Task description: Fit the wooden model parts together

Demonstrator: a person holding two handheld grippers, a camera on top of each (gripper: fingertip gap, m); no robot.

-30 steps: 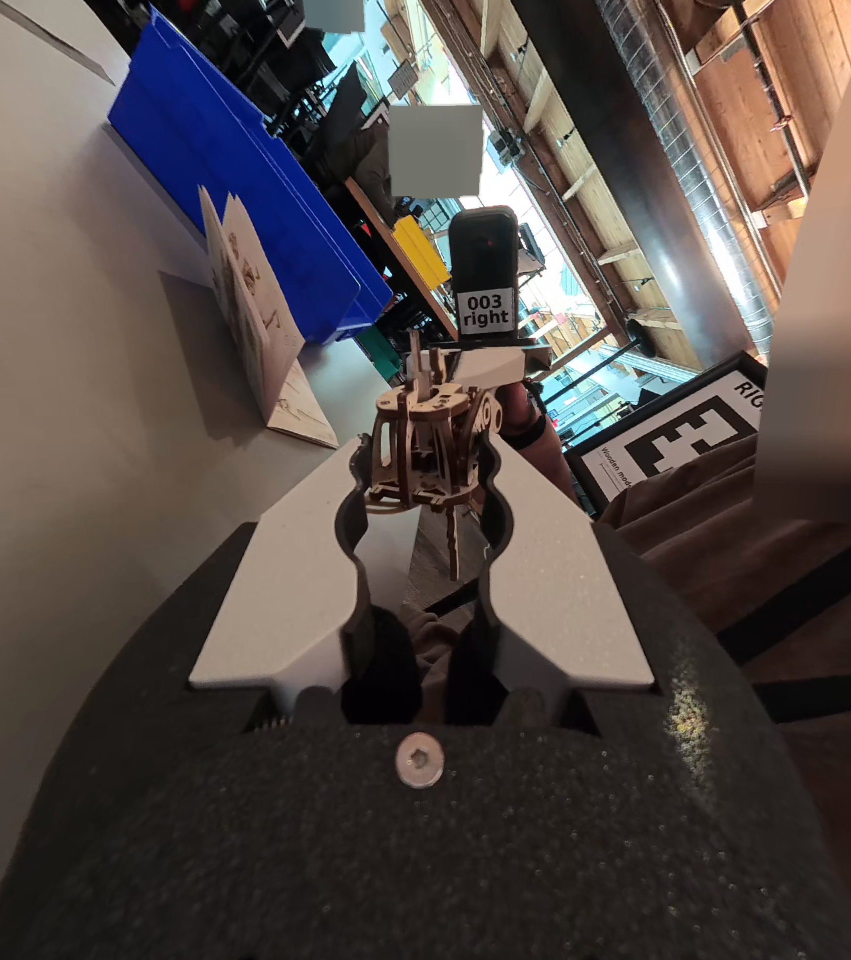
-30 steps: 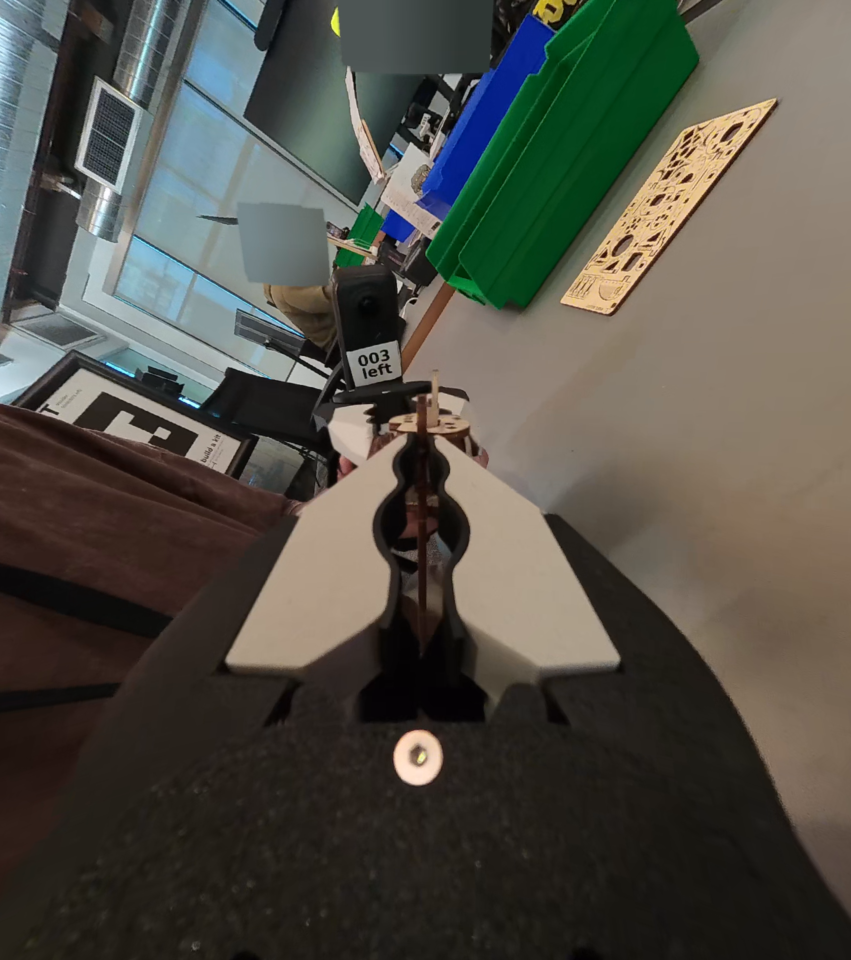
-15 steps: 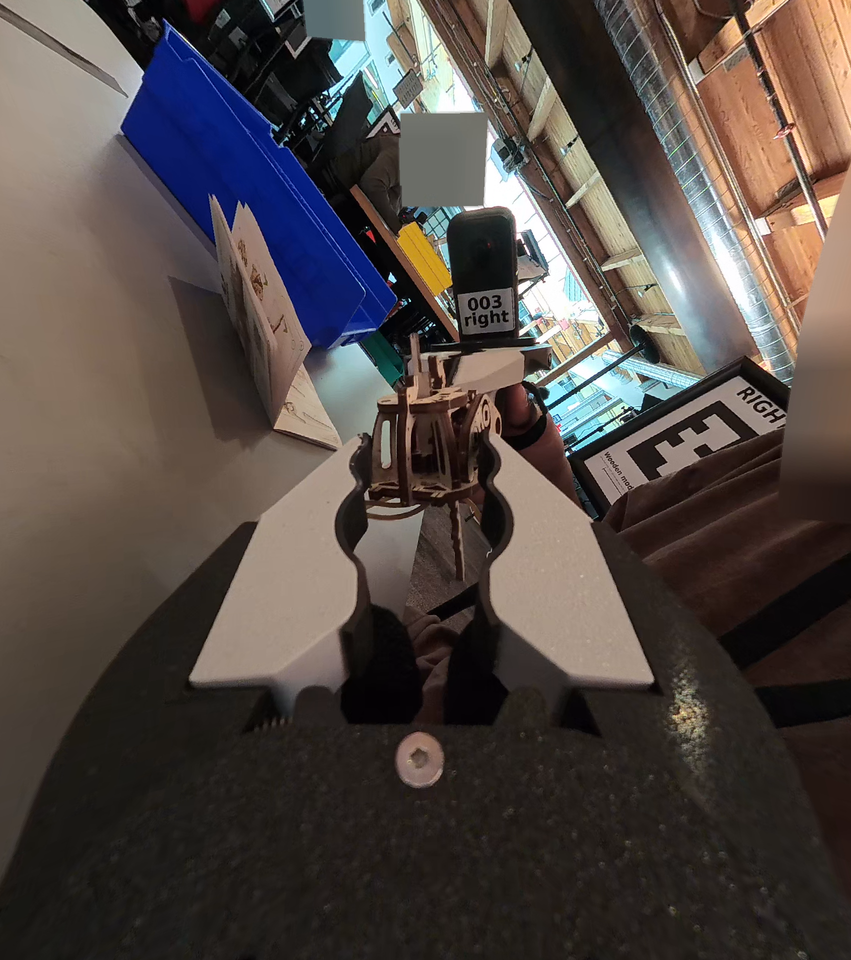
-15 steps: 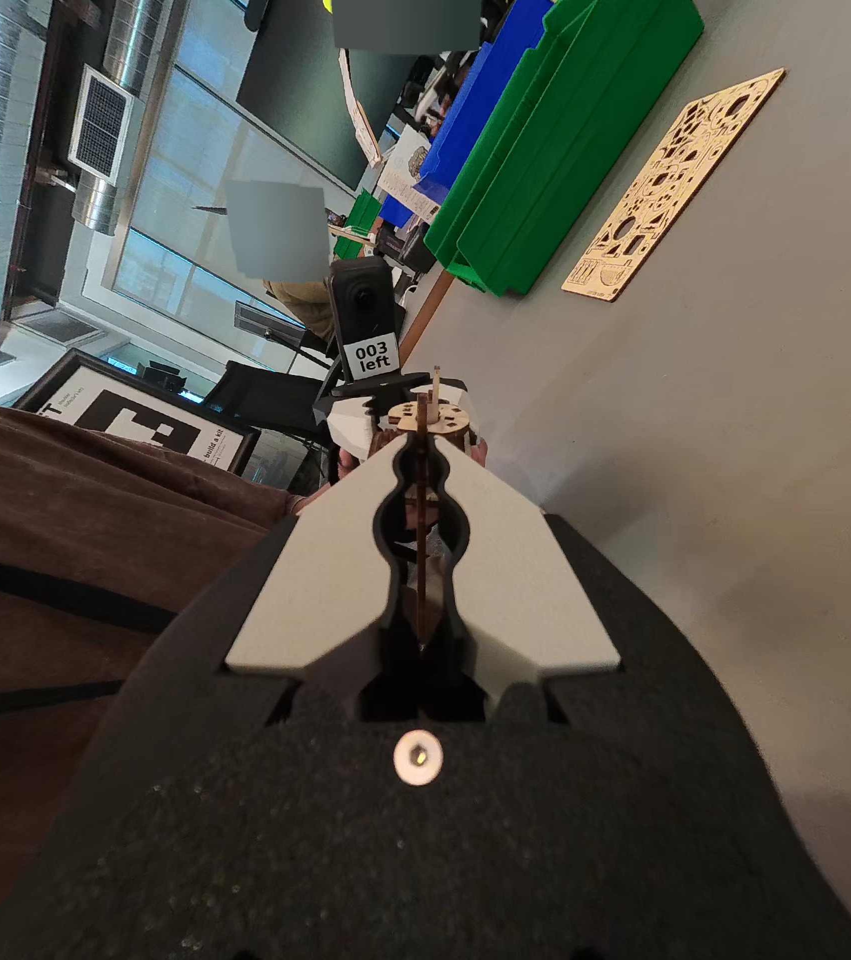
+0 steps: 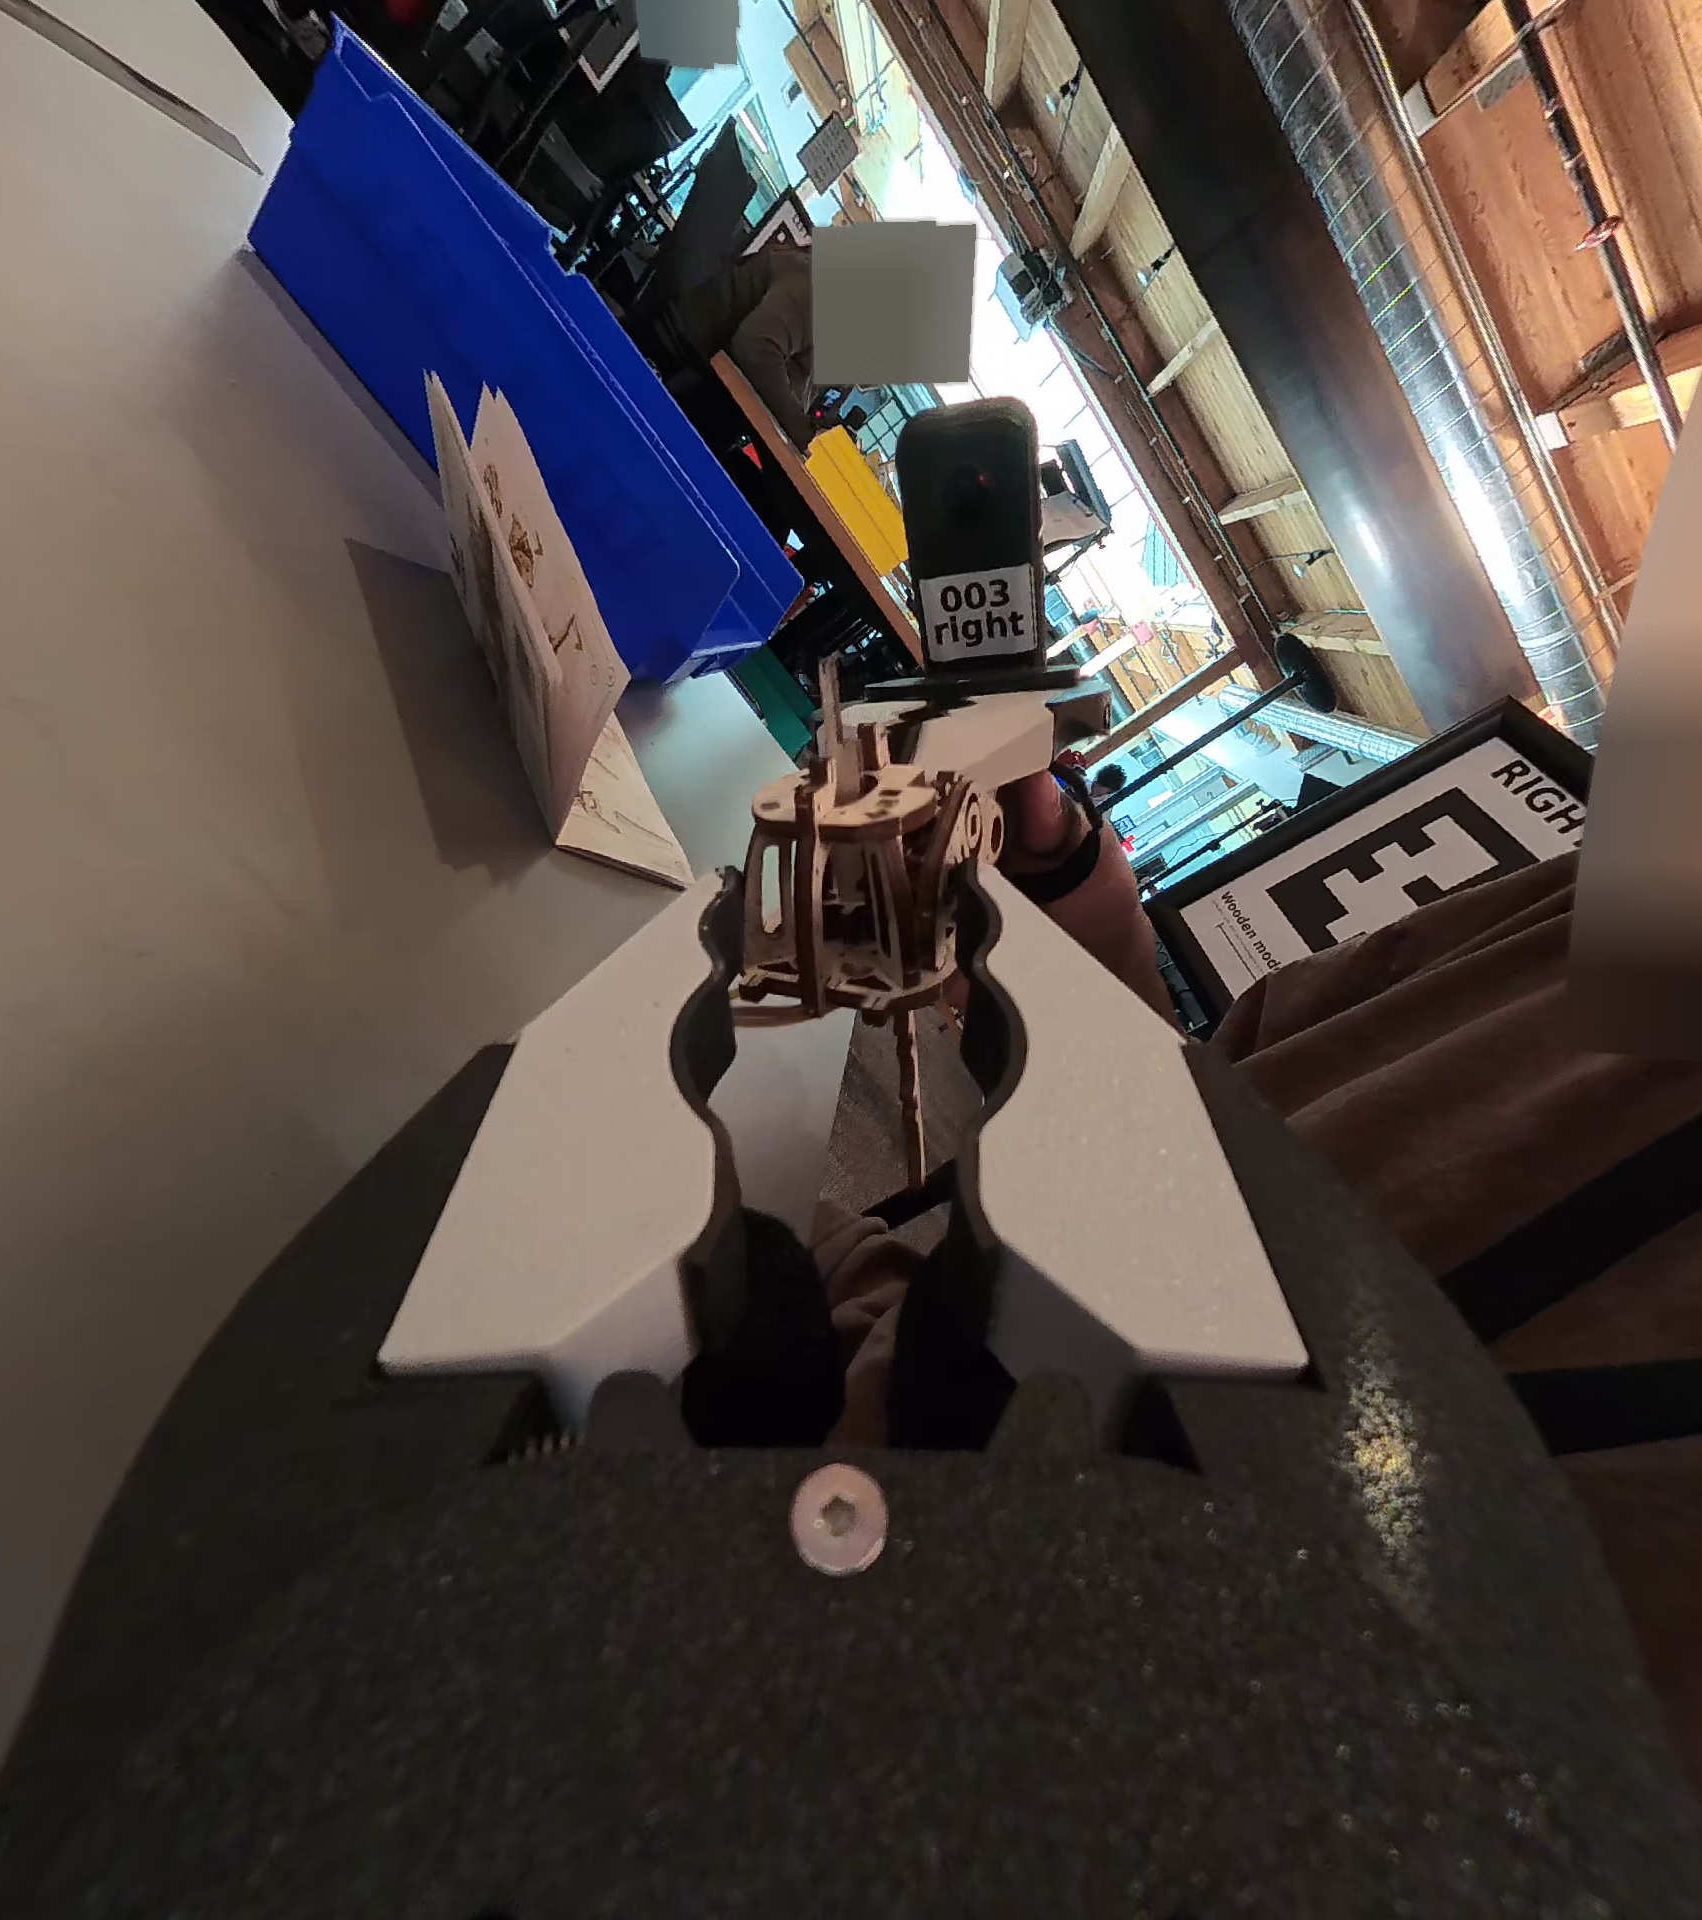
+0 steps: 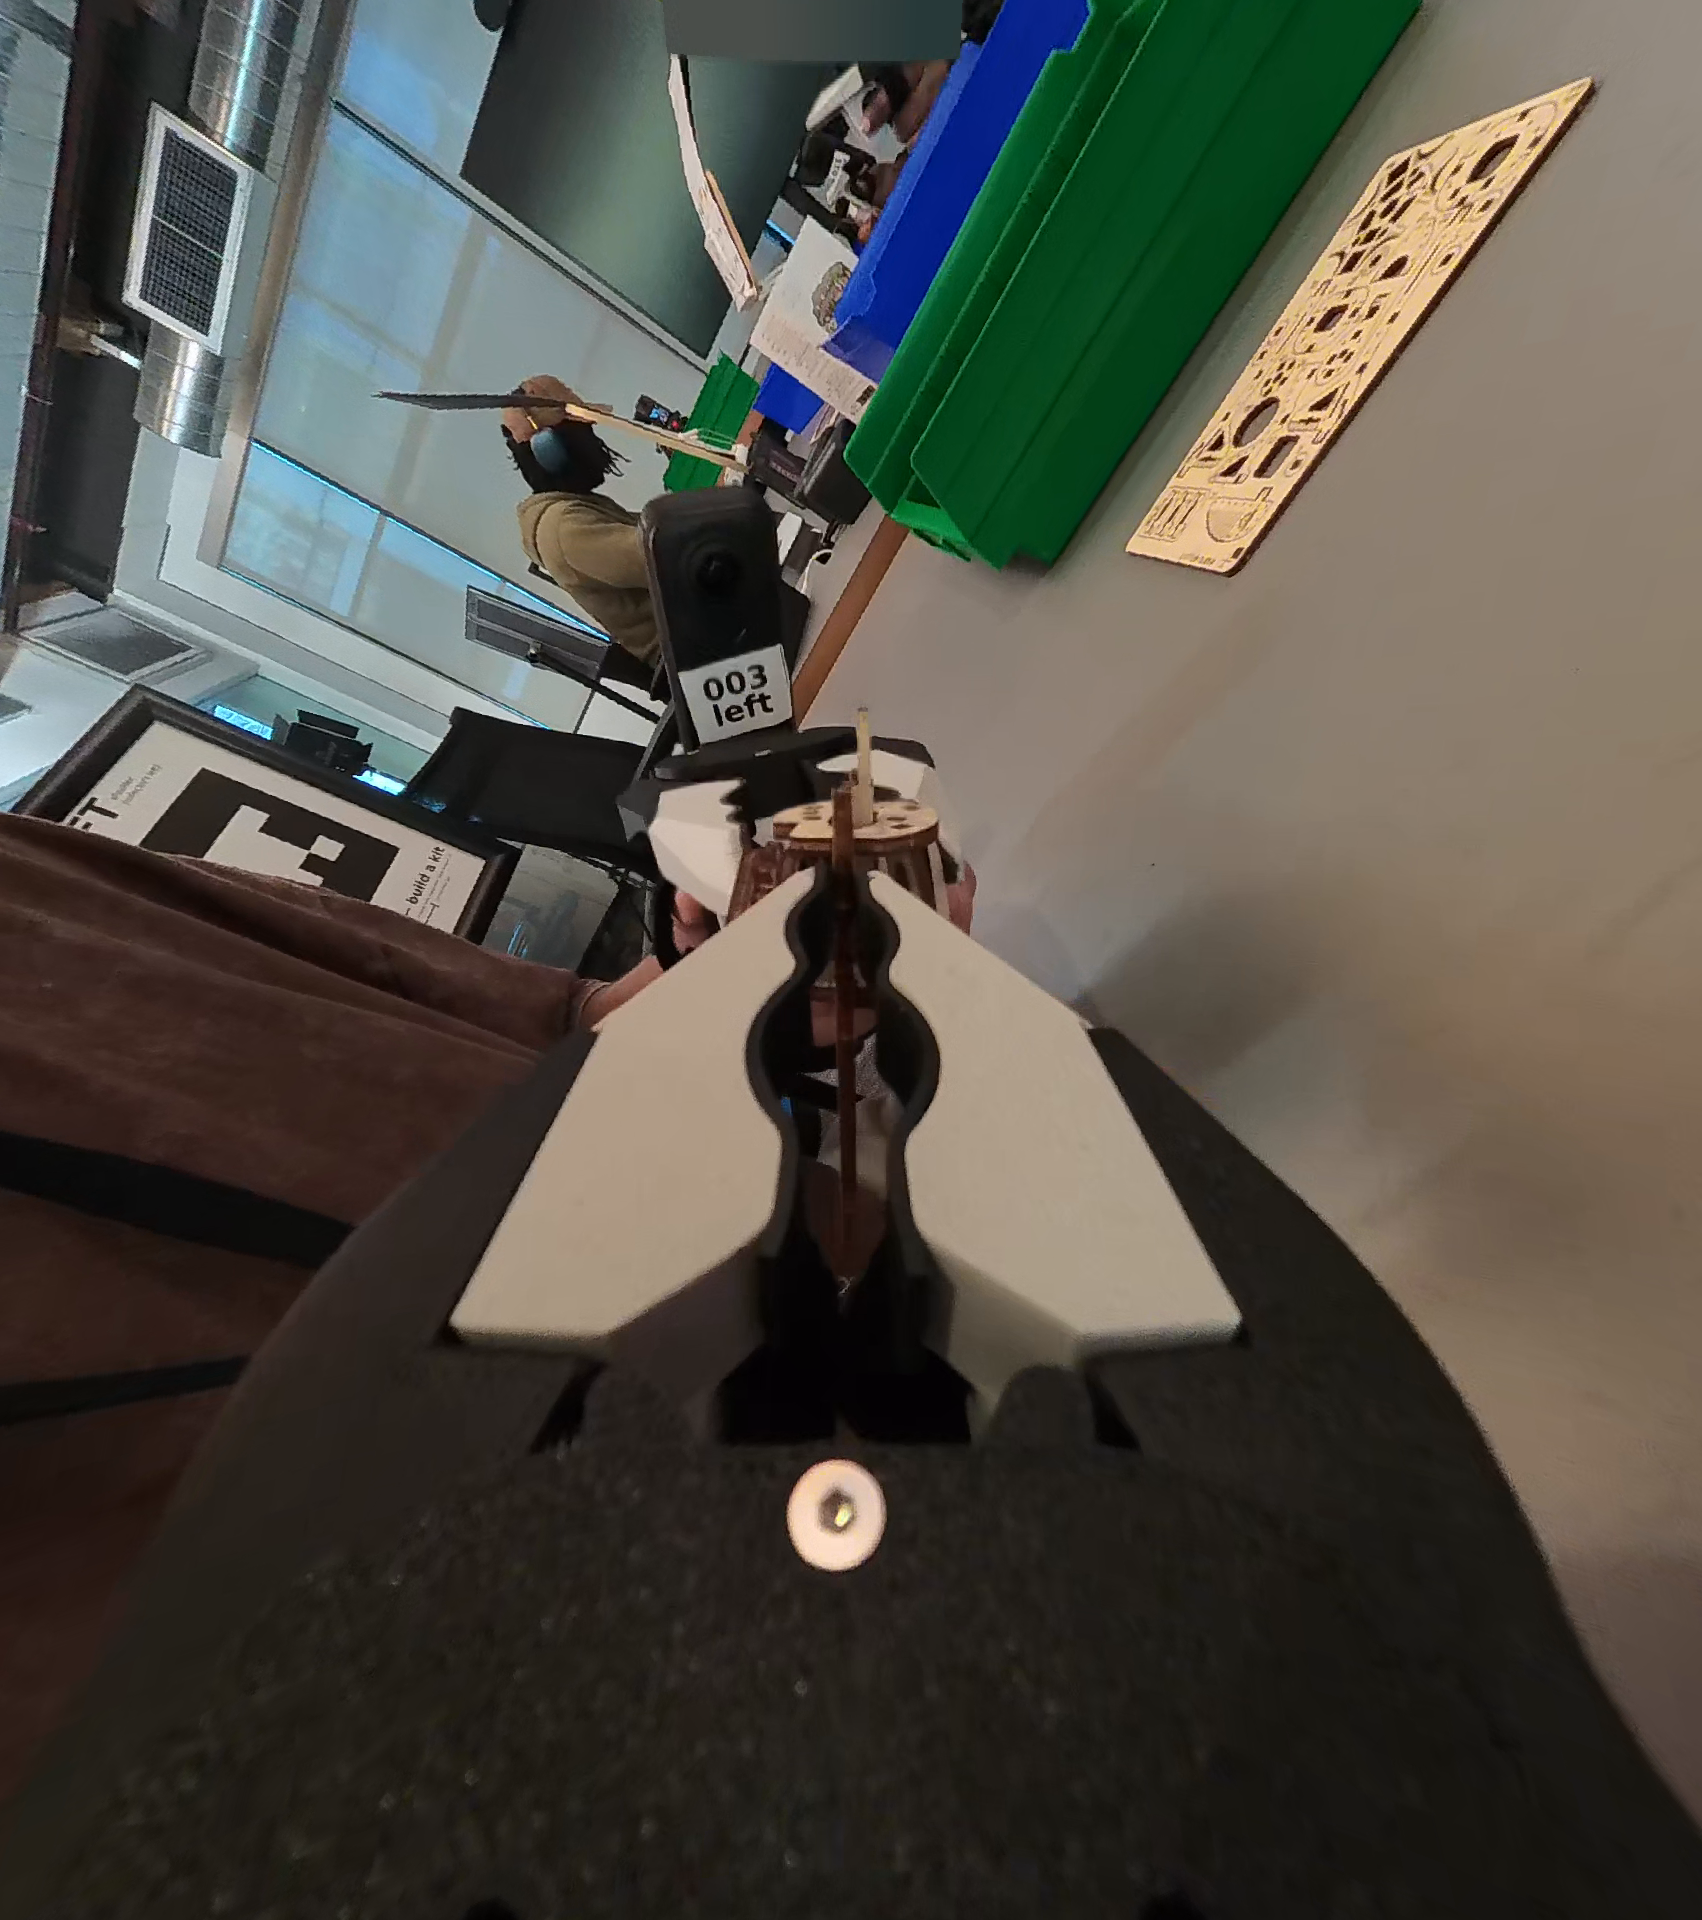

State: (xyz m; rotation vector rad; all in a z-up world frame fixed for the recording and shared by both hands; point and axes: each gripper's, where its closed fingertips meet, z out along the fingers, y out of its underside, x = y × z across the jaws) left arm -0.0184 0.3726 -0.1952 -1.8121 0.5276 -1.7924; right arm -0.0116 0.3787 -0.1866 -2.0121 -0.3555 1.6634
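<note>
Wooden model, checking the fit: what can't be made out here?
- Right wrist view: the thin strip shows edge-on; its shape is unreadable.
- Right wrist view: the right claw hides the wooden model joint.
- Left wrist view: the model's dark interior hides the seating.

white printed labels on both camera bodies [image 5: 972,520] [image 6: 712,582]; framed marker signs [image 5: 1398,862] [image 6: 275,842] carry print.

Two close, rolled wrist views along opposing tongs, both sharing the wooden model [image 5: 852,894] between.

Right gripper [image 6: 842,894] clamps thin wooden strip [image 6: 844,1039] against wooden model [image 6: 852,831].
</note>
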